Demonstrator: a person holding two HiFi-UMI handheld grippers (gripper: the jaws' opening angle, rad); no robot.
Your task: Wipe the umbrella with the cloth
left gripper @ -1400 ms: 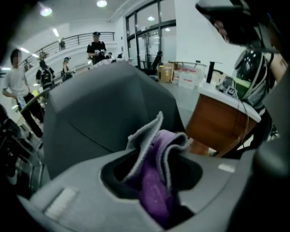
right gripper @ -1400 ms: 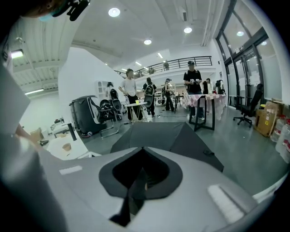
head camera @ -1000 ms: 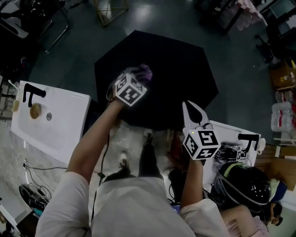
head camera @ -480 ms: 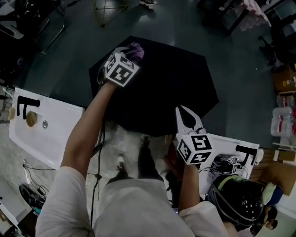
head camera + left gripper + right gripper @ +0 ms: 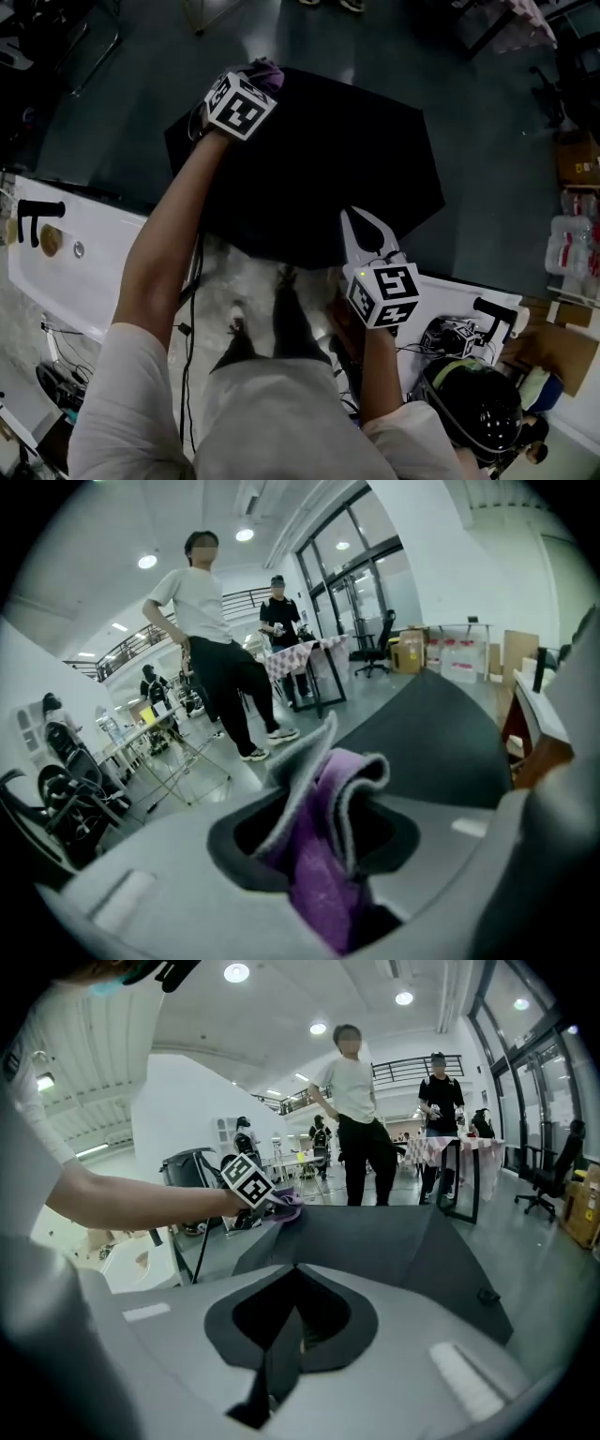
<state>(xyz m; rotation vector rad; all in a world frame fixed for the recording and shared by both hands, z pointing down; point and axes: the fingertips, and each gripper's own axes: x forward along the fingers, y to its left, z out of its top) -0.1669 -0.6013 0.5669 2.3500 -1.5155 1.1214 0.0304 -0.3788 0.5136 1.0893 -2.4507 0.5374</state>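
Observation:
A black open umbrella [image 5: 309, 159] rests canopy-up on the floor in front of me. My left gripper [image 5: 257, 77] is at the canopy's far left rim, shut on a purple and grey cloth [image 5: 267, 68] that lies against the fabric. In the left gripper view the cloth [image 5: 323, 855] bunches up between the jaws, with the canopy [image 5: 441, 733] behind it. My right gripper [image 5: 365, 225] is at the near rim, shut on a fold of the umbrella's black edge [image 5: 279, 1354]. The right gripper view shows the canopy [image 5: 394, 1241] with the cloth [image 5: 286, 1208] at its far side.
White tables stand at my left [image 5: 84, 281] and right [image 5: 450, 295]; a black helmet [image 5: 473, 403] sits at the lower right. Boxes and packed bottles [image 5: 567, 253] line the right side. Two people [image 5: 356, 1119] stand beyond the umbrella, near a folding rack and chairs.
My left gripper has slid the cloth away from me and to the left, from the canopy's middle to its far left rim. The right gripper keeps its hold and has drifted slightly left.

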